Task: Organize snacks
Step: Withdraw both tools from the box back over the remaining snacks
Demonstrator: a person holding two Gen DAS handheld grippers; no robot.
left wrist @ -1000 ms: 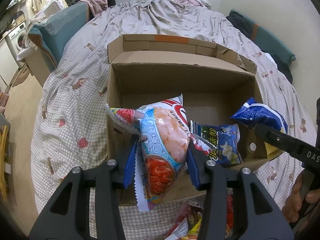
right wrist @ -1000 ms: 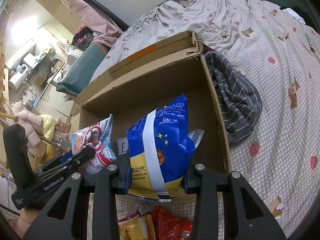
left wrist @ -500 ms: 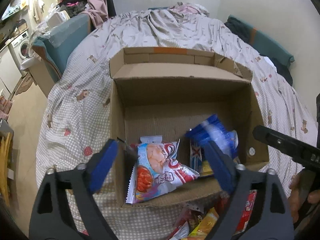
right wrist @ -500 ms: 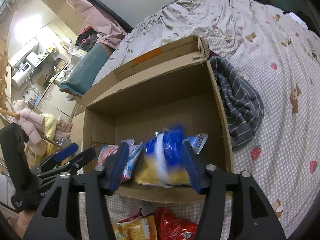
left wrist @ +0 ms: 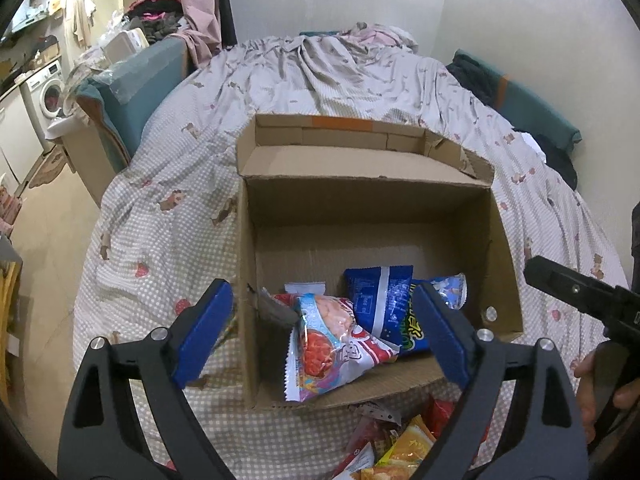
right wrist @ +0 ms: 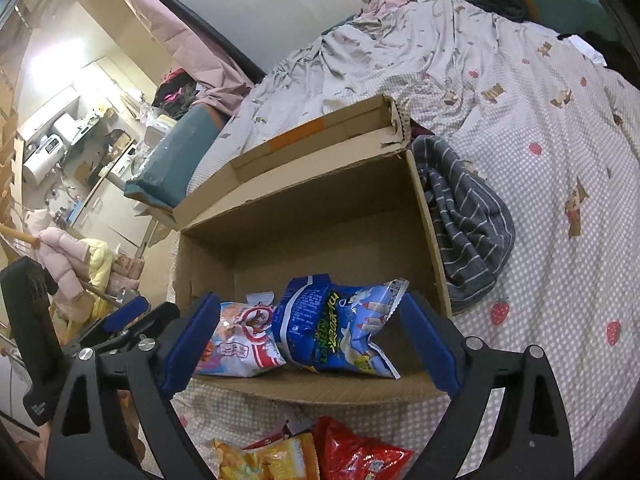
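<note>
Only the right wrist view shows the striped grey cloth (right wrist: 466,216) lying against the right wall of the cardboard box (right wrist: 304,216), while the left wrist view shows a washing machine (left wrist: 46,92) off the bed (left wrist: 168,208). Both the left gripper (left wrist: 320,332) and right gripper (right wrist: 308,340) hang with jaws spread and empty at the box's near edge. Inside, the shrimp chips bag (left wrist: 332,344) and blue snack bag (right wrist: 340,332) crowd the front, the rear floor bare; loose snack packets (right wrist: 320,456) lie on the bedspread outside.

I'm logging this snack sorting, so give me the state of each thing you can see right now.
left gripper: open, empty
right gripper: open, empty
cardboard box: flaps open
shrimp chips bag: lying in box
blue snack bags: lying in box
loose snack packets: outside box, on bed
</note>
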